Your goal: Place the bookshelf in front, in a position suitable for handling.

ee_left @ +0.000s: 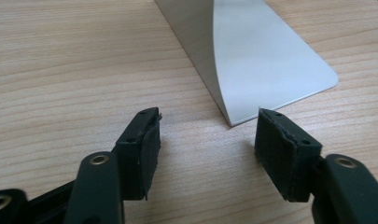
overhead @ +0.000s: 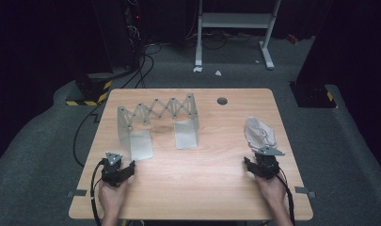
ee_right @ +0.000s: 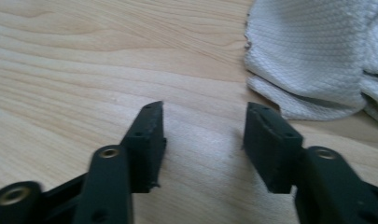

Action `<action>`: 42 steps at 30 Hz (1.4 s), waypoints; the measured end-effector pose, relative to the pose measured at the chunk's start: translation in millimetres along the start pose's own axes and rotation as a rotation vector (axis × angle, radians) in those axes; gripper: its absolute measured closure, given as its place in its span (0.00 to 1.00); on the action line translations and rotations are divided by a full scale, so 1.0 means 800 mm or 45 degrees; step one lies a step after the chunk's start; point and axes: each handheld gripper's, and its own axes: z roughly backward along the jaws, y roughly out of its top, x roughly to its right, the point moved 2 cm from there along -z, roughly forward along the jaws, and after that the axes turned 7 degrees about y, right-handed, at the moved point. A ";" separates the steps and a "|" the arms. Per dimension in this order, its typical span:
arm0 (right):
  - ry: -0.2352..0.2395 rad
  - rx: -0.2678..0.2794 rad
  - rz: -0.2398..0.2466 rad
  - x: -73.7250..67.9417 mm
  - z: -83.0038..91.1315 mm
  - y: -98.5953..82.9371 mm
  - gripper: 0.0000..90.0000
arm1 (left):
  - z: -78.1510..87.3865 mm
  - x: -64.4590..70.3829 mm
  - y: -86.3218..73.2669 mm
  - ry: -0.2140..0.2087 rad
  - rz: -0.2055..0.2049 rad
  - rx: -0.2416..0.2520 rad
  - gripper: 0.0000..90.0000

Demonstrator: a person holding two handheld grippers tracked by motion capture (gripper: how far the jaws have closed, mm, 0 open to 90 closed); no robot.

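Left tongs [overhead: 127,168] gape empty near the metal rack [overhead: 156,123]; right tongs [overhead: 250,165] gape empty beside the white cloth [overhead: 260,132].

In the right gripper view the white cloth [ee_right: 317,56] runs off the top and right edges. In the left gripper view the metal plate [ee_left: 266,60] is cut off at the top edge. The tabletop's [overhead: 202,188] near edge hides both forearms.

Wooden table [overhead: 211,183]: metal rack [overhead: 157,123], white cloth [overhead: 260,131].
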 end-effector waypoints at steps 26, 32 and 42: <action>0.405 -0.047 0.002 -0.073 -0.075 0.085 0.77 | -0.011 0.006 0.021 0.004 0.055 -0.030 0.59; 0.456 -0.075 -0.004 -0.097 -0.099 0.095 0.79 | -0.018 0.004 0.027 -0.015 0.115 -0.026 0.63; 0.469 -0.064 -0.035 -0.119 -0.121 0.115 0.81 | -0.025 0.001 0.029 -0.040 0.183 -0.024 0.69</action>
